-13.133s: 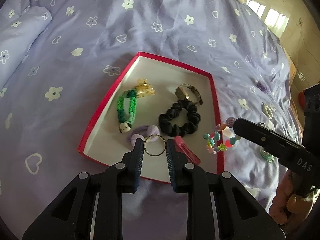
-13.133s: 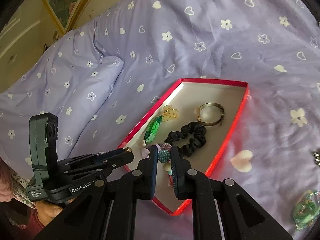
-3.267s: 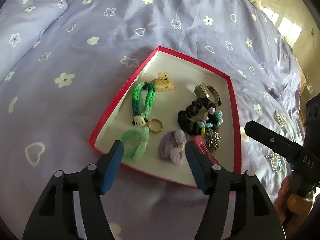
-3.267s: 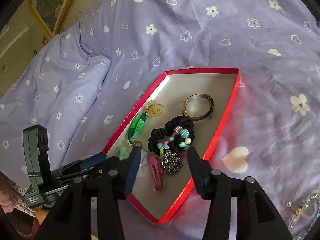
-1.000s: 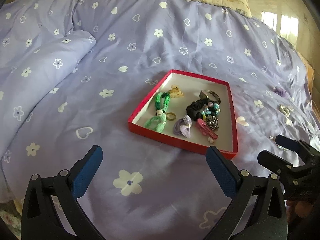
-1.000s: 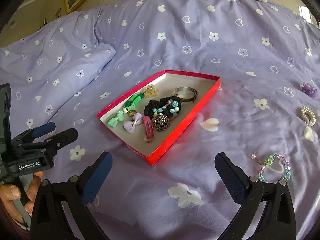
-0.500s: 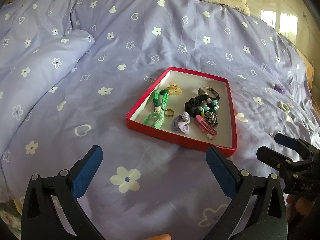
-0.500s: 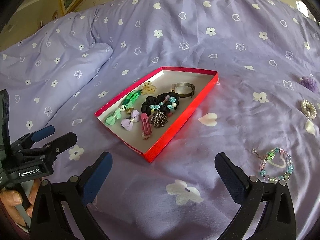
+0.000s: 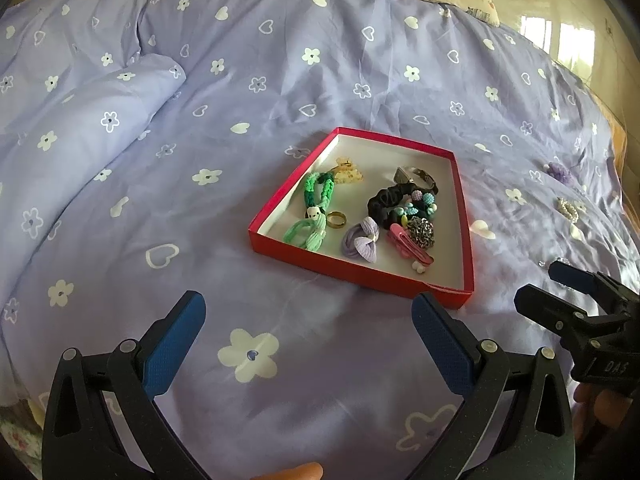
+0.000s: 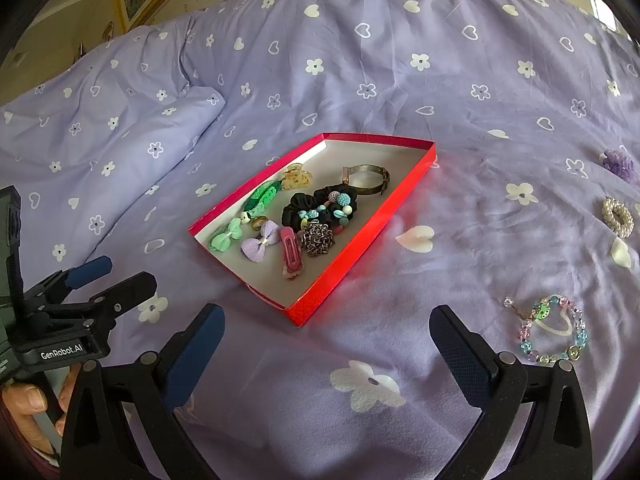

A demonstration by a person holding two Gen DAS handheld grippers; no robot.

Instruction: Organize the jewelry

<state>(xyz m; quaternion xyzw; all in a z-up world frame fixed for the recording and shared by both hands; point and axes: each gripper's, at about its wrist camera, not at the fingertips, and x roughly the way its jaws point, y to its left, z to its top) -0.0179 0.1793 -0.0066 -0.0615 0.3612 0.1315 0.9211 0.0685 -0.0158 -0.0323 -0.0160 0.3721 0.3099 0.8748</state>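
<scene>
**Both grippers wide, empty**

Left gripper [image 9: 308, 320]: jaws spread wide, gripping nothing, above the bedspread [image 9: 248, 88]. Red tray [image 9: 466, 248] of jewelry lies ahead. Right gripper [image 10: 326, 326]: likewise wide, empty. Beaded bracelet [image 10: 554, 330] on the bedspread beside it.
</scene>
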